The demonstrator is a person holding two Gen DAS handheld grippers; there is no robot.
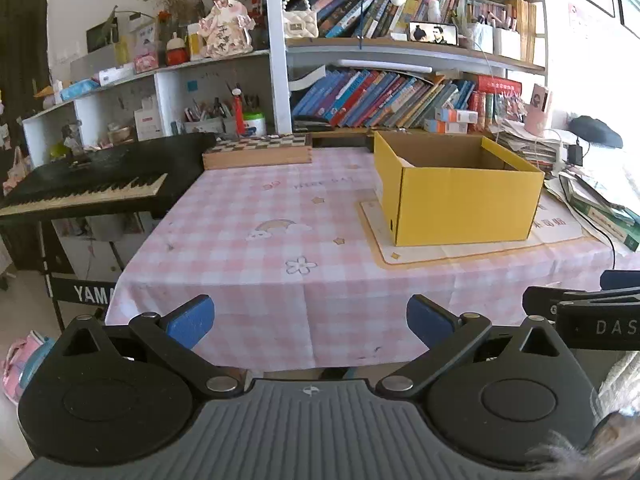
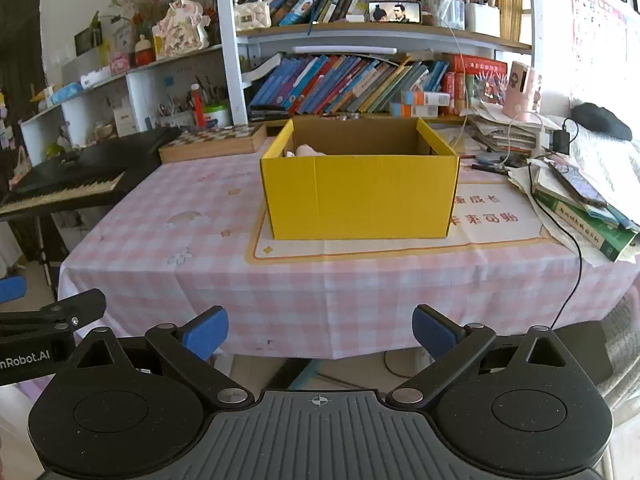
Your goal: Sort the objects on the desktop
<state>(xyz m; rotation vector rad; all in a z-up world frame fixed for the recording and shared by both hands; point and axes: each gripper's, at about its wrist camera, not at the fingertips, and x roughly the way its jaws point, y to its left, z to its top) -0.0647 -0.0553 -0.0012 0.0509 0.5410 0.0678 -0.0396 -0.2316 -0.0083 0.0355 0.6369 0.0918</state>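
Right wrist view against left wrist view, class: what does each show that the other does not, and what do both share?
Only the right wrist view shows a pale pink item inside the yellow box, and the phone lying on the paper pile. Only the left wrist view shows the YAMAHA lettering on the keyboard stand. Both share the box, pink checked tablecloth, chessboard case, and both grippers open, left, right.

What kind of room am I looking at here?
Most likely a home study or a child's room: crowded bookshelves line the wall, a Yamaha keyboard stands beside the table, and a pink checked tablecloth with rainbows and flowers carries a yellow cardboard box.
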